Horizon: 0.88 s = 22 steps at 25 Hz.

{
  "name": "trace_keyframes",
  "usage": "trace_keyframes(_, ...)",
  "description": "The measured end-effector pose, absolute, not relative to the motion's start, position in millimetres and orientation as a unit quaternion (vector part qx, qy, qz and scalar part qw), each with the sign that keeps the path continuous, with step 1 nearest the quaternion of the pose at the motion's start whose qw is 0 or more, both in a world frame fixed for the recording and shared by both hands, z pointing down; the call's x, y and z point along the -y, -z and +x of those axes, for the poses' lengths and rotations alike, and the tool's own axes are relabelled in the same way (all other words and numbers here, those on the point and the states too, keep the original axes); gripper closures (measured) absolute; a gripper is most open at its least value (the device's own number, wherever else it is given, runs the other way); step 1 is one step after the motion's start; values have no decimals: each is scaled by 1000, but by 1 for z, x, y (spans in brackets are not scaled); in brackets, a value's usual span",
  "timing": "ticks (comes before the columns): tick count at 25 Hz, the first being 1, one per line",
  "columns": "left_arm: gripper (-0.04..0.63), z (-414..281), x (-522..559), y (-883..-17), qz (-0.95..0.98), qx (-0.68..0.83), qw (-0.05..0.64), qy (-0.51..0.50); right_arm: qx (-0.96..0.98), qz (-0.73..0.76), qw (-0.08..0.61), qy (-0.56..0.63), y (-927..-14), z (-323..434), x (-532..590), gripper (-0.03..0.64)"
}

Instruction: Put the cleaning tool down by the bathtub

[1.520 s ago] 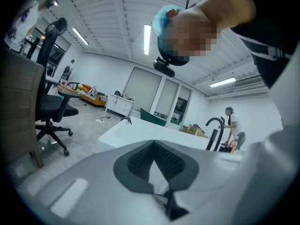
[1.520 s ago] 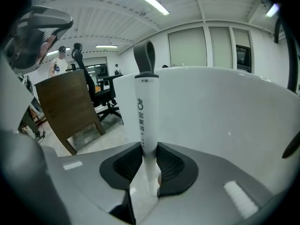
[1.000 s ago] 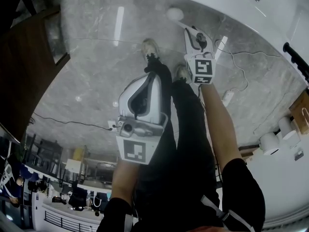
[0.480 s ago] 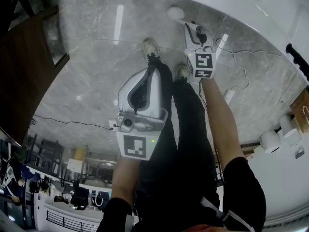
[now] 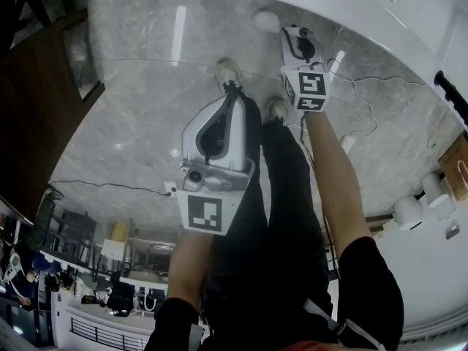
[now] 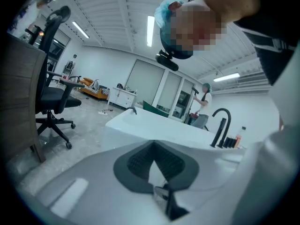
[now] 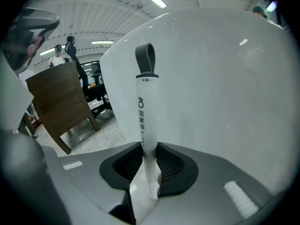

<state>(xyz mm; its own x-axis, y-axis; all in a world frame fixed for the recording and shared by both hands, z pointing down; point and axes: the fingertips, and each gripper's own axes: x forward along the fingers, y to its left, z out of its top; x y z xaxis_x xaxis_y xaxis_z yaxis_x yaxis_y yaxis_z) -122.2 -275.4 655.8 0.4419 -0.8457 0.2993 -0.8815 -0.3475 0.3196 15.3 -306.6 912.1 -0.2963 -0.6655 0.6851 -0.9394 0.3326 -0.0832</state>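
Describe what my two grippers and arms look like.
Both the left gripper and right gripper have smooth light-grey shells with dark-grey ribbed pads. Each carries a white cube with black square markers, and a small round camera lens shows on the left one. The sleeves are short and black; the forearms are bare.

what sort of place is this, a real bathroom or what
Probably a mock bathroom in an open lab hall: a white freestanding bathtub with a curved black tap, near a black wheeled office chair.

Black trousers (image 5: 285,196), black short sleeves (image 5: 373,284), pale shoes (image 5: 228,70)
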Motion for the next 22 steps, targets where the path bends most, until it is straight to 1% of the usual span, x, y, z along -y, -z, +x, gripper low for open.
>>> trace_keyframes(22, 589, -121, 289, -657, 824, 517, 228, -36, 754, 540, 265, -266, -917, 23, 333, 520)
